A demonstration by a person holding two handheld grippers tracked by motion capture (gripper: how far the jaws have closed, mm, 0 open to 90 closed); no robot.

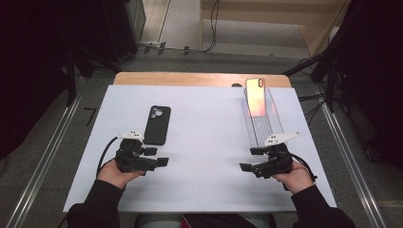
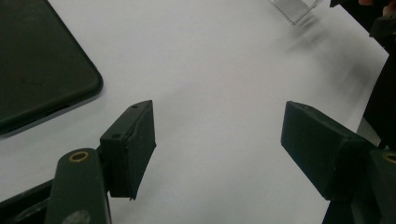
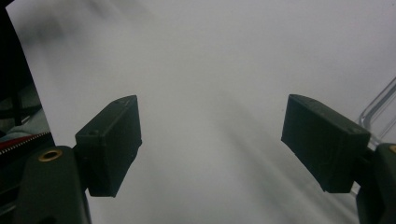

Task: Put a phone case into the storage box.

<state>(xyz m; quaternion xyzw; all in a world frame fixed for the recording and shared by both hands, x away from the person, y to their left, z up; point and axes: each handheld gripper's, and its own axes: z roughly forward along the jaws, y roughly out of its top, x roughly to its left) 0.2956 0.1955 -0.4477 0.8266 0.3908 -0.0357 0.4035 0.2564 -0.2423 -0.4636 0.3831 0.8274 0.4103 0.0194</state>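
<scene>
Resting low on the white sheet (image 1: pixel 204 142), the left gripper (image 1: pixel 159 156) is gaping empty at lower left, just below the black phone case (image 1: pixel 157 124); the right gripper (image 1: pixel 251 159) is gaping empty at lower right, beside the clear stand (image 1: pixel 263 126) propping a phone (image 1: pixel 256 97).

Grey floor (image 1: pixel 57 128); metal rails (image 1: pixel 45 156) flank wooden table (image 1: pixel 199 79); cables (image 1: pixel 209 28) far; dark sides.
</scene>
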